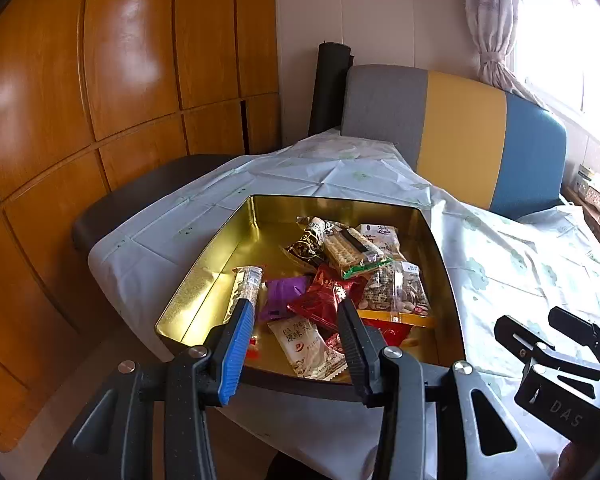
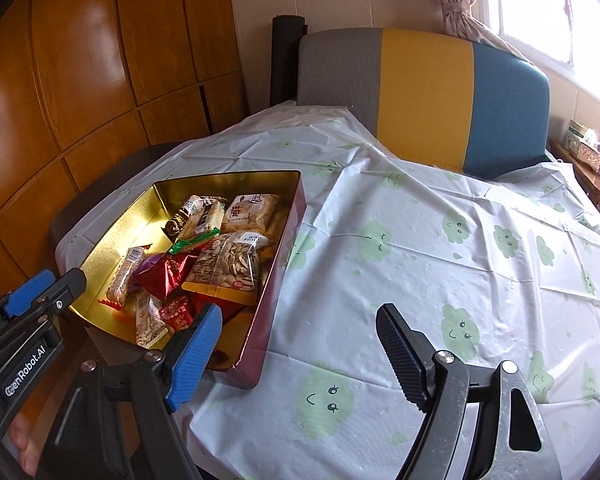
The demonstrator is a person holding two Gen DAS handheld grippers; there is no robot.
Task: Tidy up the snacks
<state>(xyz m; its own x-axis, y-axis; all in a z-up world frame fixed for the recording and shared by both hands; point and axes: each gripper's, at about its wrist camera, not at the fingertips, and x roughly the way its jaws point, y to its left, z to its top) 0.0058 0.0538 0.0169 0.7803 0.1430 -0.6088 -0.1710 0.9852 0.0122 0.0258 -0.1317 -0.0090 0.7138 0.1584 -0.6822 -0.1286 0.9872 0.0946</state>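
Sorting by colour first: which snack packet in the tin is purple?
The small purple packet, lying between the clear-wrapped bar and the red packet in the gold tin; no other wrapper there is purple.

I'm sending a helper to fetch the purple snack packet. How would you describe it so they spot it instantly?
Find the gold tin on the cloud-print tablecloth. Among its snacks, look beside the red foil packet, toward the clear-wrapped bar. The purple packet is the only purple wrapper there.
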